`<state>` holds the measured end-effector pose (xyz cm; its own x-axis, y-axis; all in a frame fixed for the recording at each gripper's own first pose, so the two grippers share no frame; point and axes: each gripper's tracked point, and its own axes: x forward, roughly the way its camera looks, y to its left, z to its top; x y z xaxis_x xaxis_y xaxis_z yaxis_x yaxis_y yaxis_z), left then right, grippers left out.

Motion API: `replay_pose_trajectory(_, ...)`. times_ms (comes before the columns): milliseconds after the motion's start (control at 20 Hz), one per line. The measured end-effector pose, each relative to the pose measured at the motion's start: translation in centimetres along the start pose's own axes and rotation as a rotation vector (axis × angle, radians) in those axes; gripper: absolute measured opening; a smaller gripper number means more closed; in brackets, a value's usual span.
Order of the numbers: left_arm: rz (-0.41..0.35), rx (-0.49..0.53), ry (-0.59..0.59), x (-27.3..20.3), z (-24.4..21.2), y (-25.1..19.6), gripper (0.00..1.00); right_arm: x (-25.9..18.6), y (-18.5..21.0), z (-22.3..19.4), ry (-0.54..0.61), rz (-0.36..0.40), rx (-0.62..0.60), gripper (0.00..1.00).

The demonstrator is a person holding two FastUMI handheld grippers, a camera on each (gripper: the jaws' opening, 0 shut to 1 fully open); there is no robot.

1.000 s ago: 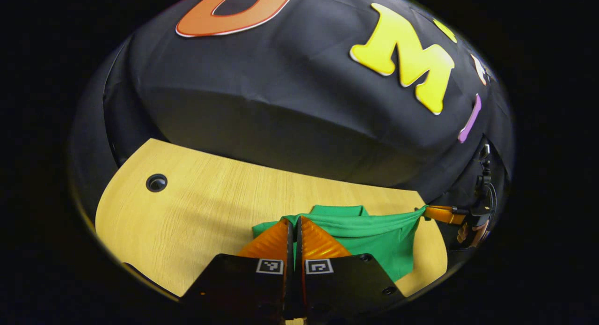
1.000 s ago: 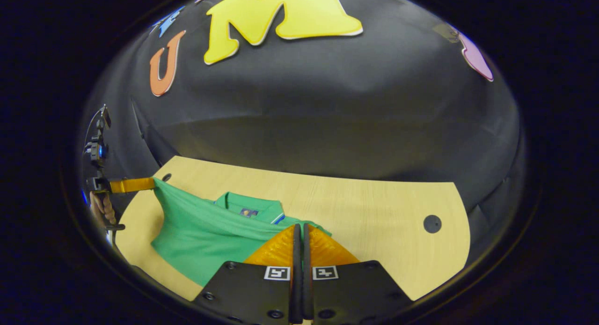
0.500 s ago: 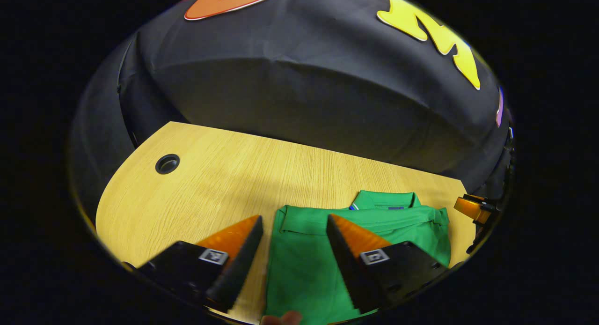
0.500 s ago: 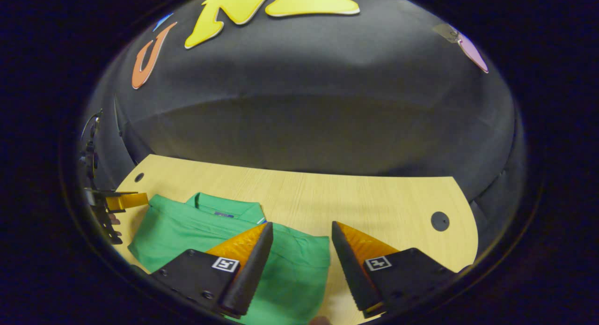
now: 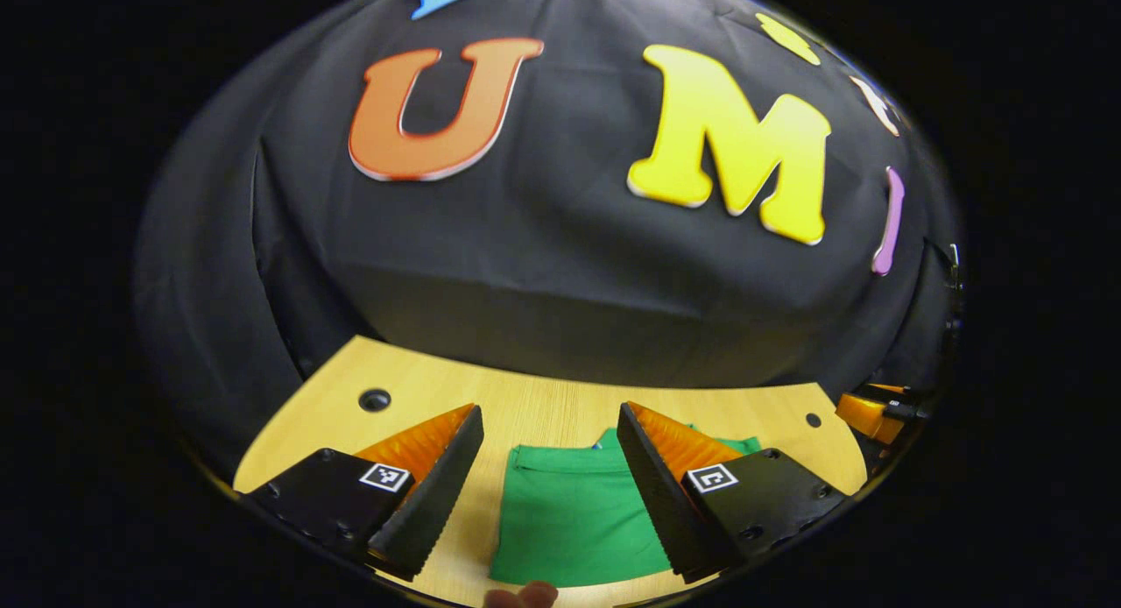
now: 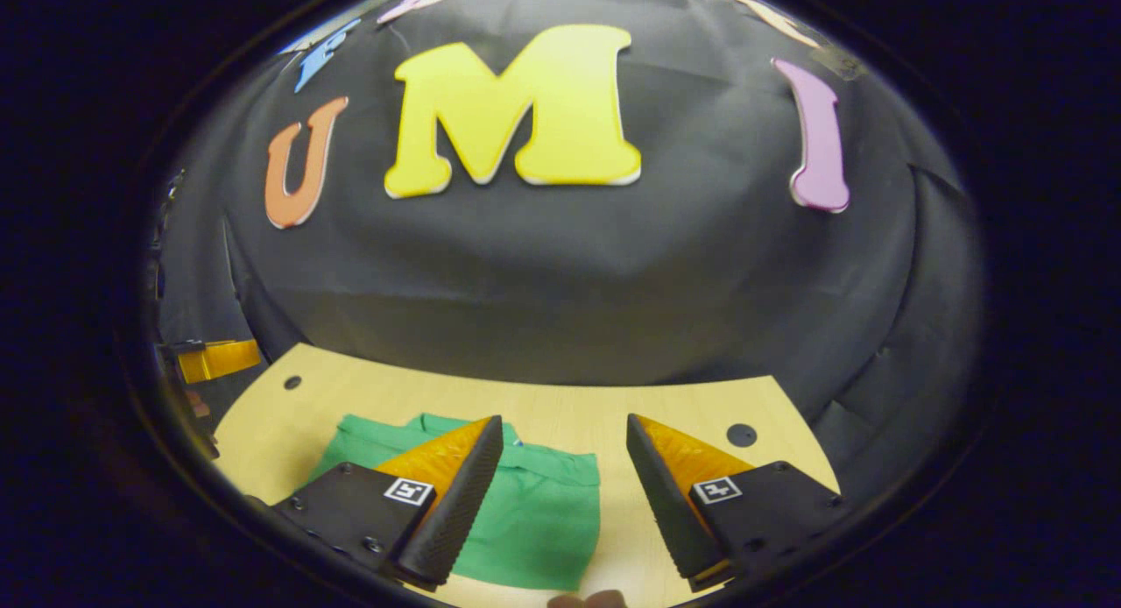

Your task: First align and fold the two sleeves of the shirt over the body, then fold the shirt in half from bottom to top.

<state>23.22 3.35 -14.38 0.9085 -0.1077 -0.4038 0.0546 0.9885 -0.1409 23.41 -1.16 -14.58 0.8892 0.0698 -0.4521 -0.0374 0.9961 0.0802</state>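
The green shirt (image 5: 574, 520) lies flat on the wooden table (image 5: 543, 406), near the front edge, as a compact block with straight side edges; in the right gripper view its collar (image 6: 438, 424) sits at the far end and a hem-like band runs across just below it. No sleeve sticks out to either side, so by the look of it both the sleeve folds and the bottom-to-top fold are done, and the shirt is lying where it is meant to end up. The left gripper (image 5: 547, 481) has its two fingers wide apart and empty, raised above the near part of the shirt with the cloth showing in the gap between them; nothing is pinched. The right gripper (image 6: 560, 494) is likewise spread open and holds nothing, placed above the shirt's right edge, one finger over the cloth and the other over bare wood. That open, lifted pose fits a release rather than a grasp. A fingertip (image 5: 525, 595) of the person shows at the bottom rim of the left gripper view. Around the shirt the table carries only two round cable holes (image 6: 741, 434), well apart from the cloth, and the black cloth wall (image 6: 560, 266) rises behind the far edge. Nothing stands between either gripper and the shirt.
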Motion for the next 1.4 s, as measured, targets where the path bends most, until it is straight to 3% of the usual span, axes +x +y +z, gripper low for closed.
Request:
replay_pose_trajectory(250,-0.009,0.045,-0.177,-11.6,6.2,-3.3,0.98,-12.1,1.9,5.2,-0.201,-0.007,-0.031,0.89)
replay_pose_trajectory(600,-0.01,0.064,-0.359,-24.4,7.7,-6.3,0.98,-23.9,4.6,4.4,-0.316,-0.02,-0.01,0.91)
replay_pose_trajectory(900,0.002,0.092,-0.343,-27.7,3.8,-6.1,0.98,-27.8,5.2,1.2,-0.311,-0.038,0.028,0.92)
replay_pose_trajectory(1400,0.009,0.113,-0.327,-28.2,3.1,-6.2,0.98,-28.7,6.0,1.1,-0.327,-0.033,0.002,0.92)
